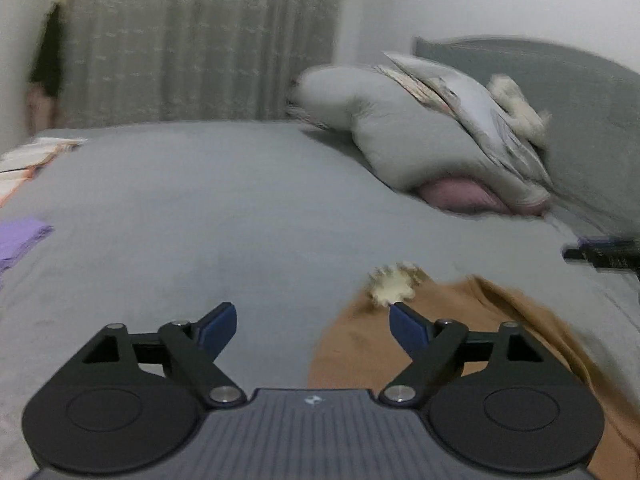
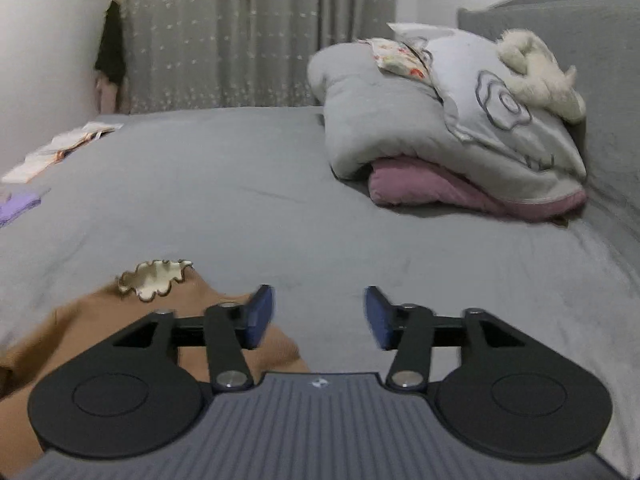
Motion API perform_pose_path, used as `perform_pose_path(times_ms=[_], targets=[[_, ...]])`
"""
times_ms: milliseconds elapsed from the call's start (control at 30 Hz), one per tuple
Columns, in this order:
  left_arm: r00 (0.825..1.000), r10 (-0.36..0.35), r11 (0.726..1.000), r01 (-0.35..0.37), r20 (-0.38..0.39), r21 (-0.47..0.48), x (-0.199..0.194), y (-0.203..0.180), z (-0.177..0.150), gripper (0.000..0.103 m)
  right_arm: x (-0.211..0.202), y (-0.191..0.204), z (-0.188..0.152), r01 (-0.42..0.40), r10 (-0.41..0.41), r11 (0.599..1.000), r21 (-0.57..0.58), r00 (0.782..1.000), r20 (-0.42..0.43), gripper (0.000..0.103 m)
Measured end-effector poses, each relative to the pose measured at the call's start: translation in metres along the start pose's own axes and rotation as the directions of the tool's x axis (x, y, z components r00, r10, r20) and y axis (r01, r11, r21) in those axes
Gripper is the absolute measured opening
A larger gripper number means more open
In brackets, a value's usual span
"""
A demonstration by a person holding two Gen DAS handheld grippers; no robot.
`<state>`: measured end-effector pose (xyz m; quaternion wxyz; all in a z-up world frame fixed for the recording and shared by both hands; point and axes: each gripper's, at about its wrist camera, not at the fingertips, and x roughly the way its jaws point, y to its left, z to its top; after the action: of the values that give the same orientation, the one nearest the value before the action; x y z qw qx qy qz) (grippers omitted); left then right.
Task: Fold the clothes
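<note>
A brown garment (image 1: 360, 344) with a cream scalloped collar (image 1: 394, 282) lies on the grey bed sheet (image 1: 200, 220). My left gripper (image 1: 312, 320) is open just above the sheet, its right finger over the garment's edge below the collar, nothing between the pads. In the right wrist view the same brown garment (image 2: 100, 320) and collar (image 2: 154, 278) lie at lower left. My right gripper (image 2: 318, 312) is open, its left finger over the garment's right edge and its right finger over bare sheet. The right gripper's tip (image 1: 600, 254) shows at the left view's right edge.
A rolled grey duvet with a pink blanket under it (image 2: 440, 140), a pillow and a cream plush toy (image 2: 540, 72) are piled against the grey headboard (image 2: 580, 12). Purple folded cloth (image 1: 20, 240) and white-orange folded clothes (image 2: 60, 148) lie at the bed's left. Curtains (image 2: 240, 32) hang behind.
</note>
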<state>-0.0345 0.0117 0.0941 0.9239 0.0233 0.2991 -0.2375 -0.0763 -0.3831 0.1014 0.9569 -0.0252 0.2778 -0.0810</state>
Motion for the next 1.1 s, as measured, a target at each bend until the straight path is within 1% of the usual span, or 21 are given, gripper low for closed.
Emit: perform_pose_path(times_ms=[33, 67, 100, 167, 233, 300, 333, 400, 467, 500, 533, 633, 667, 700, 733, 767, 800, 833, 933, 1033, 1100], targets=[[0.999, -0.002, 1.000, 0.002, -0.035, 0.002, 0.010, -0.002, -0.005, 0.084, 0.000, 0.001, -0.001, 0.010, -0.010, 1.000, -0.012, 1.000, -0.005, 0.072], [0.998, -0.003, 1.000, 0.003, -0.063, 0.001, 0.019, -0.003, -0.007, 0.084, 0.002, 0.000, -0.001, 0.008, -0.008, 1.000, -0.018, 1.000, -0.015, 0.072], [0.997, -0.003, 1.000, 0.002, -0.080, -0.004, 0.026, -0.003, -0.005, 0.084, 0.005, -0.002, 0.000, -0.014, 0.014, 1.000, -0.017, 1.000, -0.025, 0.072], [0.993, -0.013, 0.999, 0.010, -0.116, -0.033, 0.044, -0.004, -0.005, 0.084, 0.002, -0.002, -0.010, -0.068, 0.067, 0.997, -0.028, 0.997, -0.034, 0.072], [0.989, -0.031, 0.996, 0.019, -0.143, -0.088, 0.058, -0.001, -0.008, 0.084, -0.010, 0.017, -0.020, -0.108, 0.105, 0.991, -0.082, 0.993, -0.045, 0.073], [0.985, -0.036, 0.991, 0.013, -0.170, -0.132, 0.068, 0.009, -0.011, 0.084, -0.006, 0.041, -0.029, -0.142, 0.129, 0.968, -0.206, 0.989, -0.075, 0.075], [0.983, -0.031, 0.991, 0.007, -0.182, -0.135, 0.072, 0.013, -0.014, 0.084, -0.004, 0.047, -0.031, -0.145, 0.129, 0.962, -0.232, 0.988, -0.083, 0.076], [0.979, 0.000, 0.994, -0.022, -0.205, -0.104, 0.091, 0.020, -0.016, 0.084, 0.014, 0.059, -0.038, -0.125, 0.094, 0.940, -0.316, 0.989, -0.111, 0.076], [0.983, -0.007, 0.998, -0.004, -0.186, -0.058, 0.102, 0.024, -0.012, 0.084, 0.024, 0.060, -0.040, -0.105, 0.069, 0.933, -0.346, 0.991, -0.113, 0.076], [0.986, -0.024, 0.999, 0.019, -0.167, -0.035, 0.106, 0.024, -0.010, 0.084, 0.028, 0.061, -0.041, -0.099, 0.063, 0.929, -0.356, 0.992, -0.110, 0.076], [0.986, -0.044, 0.999, 0.043, -0.158, -0.006, 0.110, 0.024, -0.009, 0.084, 0.032, 0.060, -0.040, -0.108, 0.074, 0.927, -0.359, 0.992, -0.106, 0.075], [0.983, -0.085, 0.992, 0.099, -0.162, 0.082, 0.125, 0.018, -0.012, 0.082, 0.052, 0.050, -0.032, -0.191, 0.163, 0.931, -0.311, 0.980, -0.115, 0.075], [0.983, -0.092, 0.989, 0.109, -0.160, 0.103, 0.129, 0.015, -0.014, 0.080, 0.059, 0.048, -0.031, -0.217, 0.189, 0.934, -0.284, 0.974, -0.123, 0.074], [0.981, -0.108, 0.987, 0.125, -0.159, 0.103, 0.132, 0.014, -0.014, 0.066, 0.062, 0.047, -0.031, -0.229, 0.201, 0.935, -0.270, 0.971, -0.128, 0.074], [0.979, -0.136, 0.986, 0.148, -0.155, 0.070, 0.133, 0.016, -0.012, 0.054, 0.071, 0.049, -0.032, -0.239, 0.206, 0.936, -0.257, 0.967, -0.151, 0.066], [0.975, -0.164, 0.984, 0.171, -0.150, 0.038, 0.134, 0.018, -0.010, 0.022, 0.084, 0.052, -0.034, -0.251, 0.210, 0.938, -0.240, 0.961, -0.181, 0.047], [0.971, -0.188, 0.981, 0.191, -0.147, 0.008, 0.135, 0.019, -0.008, 0.015, 0.091, 0.057, -0.038, -0.235, 0.185, 0.935, -0.265, 0.962, -0.201, 0.034], [0.968, -0.203, 0.979, 0.204, -0.146, -0.013, 0.135, 0.020, -0.007, 0.014, 0.096, 0.063, -0.042, -0.209, 0.146, 0.928, -0.307, 0.965, -0.216, 0.015], [0.971, -0.201, 0.979, 0.203, -0.133, 0.005, 0.134, 0.014, -0.006, 0.011, 0.088, 0.068, -0.040, -0.176, 0.121, 0.928, -0.327, 0.976, -0.184, 0.011], [0.975, -0.206, 0.979, 0.205, -0.089, -0.015, 0.126, 0.012, 0.002, 0.011, 0.065, 0.064, -0.025, -0.123, 0.102, 0.937, -0.325, 0.991, -0.083, 0.010], [0.980, -0.195, 0.981, 0.195, -0.033, -0.019, 0.107, 0.011, 0.012, 0.011, 0.040, 0.061, -0.016, -0.076, 0.086, 0.935, -0.345, 0.996, 0.013, 0.010]])
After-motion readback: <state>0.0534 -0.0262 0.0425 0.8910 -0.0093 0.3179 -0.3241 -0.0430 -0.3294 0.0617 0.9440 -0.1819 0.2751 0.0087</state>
